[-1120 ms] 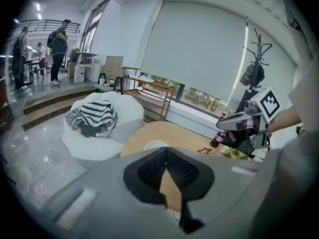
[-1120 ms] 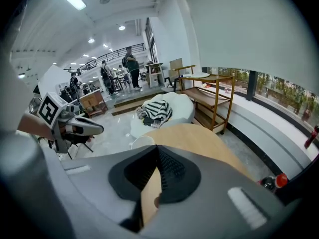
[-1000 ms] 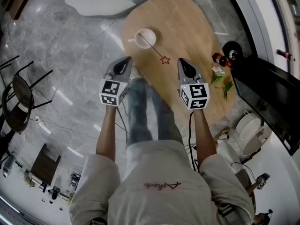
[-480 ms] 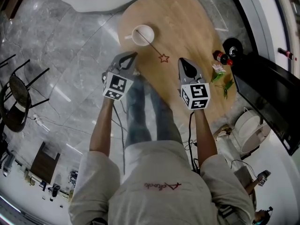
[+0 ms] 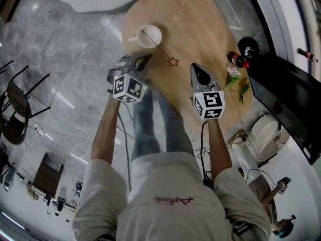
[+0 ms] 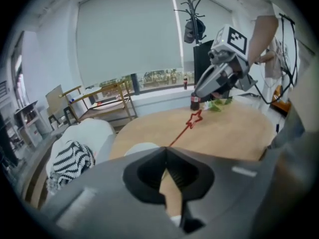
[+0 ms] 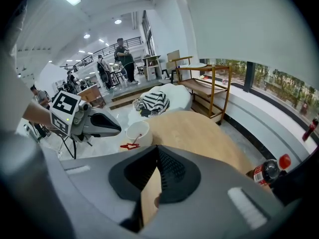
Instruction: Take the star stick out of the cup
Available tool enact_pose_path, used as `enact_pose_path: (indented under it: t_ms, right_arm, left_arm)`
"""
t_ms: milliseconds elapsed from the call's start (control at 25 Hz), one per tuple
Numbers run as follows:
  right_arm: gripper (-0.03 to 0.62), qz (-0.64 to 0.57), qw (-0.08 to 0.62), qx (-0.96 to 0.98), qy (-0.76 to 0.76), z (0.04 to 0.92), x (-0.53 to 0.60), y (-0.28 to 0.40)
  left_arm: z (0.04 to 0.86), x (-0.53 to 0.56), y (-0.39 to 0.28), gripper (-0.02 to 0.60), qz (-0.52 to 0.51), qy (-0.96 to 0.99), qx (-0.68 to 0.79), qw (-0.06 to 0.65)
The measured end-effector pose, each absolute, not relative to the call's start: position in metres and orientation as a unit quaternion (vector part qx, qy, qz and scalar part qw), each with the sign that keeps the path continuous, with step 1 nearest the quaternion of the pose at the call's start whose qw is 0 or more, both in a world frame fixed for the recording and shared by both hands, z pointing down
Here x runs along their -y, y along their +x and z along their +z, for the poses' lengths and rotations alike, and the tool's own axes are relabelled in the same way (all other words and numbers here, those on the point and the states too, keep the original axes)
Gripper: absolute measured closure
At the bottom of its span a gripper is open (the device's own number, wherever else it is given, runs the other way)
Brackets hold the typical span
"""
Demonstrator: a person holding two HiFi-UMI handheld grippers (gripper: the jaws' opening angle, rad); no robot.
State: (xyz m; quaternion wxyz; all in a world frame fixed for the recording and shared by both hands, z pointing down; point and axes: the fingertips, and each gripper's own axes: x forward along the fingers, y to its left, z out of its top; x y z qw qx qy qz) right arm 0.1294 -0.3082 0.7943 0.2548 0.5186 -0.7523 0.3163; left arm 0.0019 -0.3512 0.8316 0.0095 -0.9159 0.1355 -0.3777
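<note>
Fingers pressed together on left gripper (image 5: 146, 57) and right gripper (image 5: 195, 66), both empty.
Red star stick (image 5: 161, 49) leans from the white cup (image 5: 154, 31), upper middle of frame, star end over the table (image 5: 195, 29).

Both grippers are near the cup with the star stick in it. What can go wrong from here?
1. The left gripper and the right gripper both have their jaws shut. Either one probably knocks the thin star stick aside unless it opens first.
2. The stick leans out of the cup, which stands near the edge of the table. A sideways pull could tip the cup or push it off.
</note>
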Motion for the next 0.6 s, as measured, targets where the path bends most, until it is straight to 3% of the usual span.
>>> enact_pose_path:
  t_ms: [160,400,600]
  right_arm:
    - [0.592,0.321,0.258,0.749,0.52,0.8,0.303,0.133]
    - [0.592,0.326,0.26,0.745,0.52,0.806,0.3,0.136]
    - [0.592,0.331,0.258,0.743,0.521,0.81,0.299,0.139]
  left_arm:
    - [0.838,0.35,0.015,0.577,-0.373,-0.92,-0.119,0.016]
    - [0.85,0.346,0.025,0.471,-0.381,-0.919,-0.097,0.032]
    - [0.861,0.346,0.032,0.453,-0.396,-0.913,-0.08,0.06]
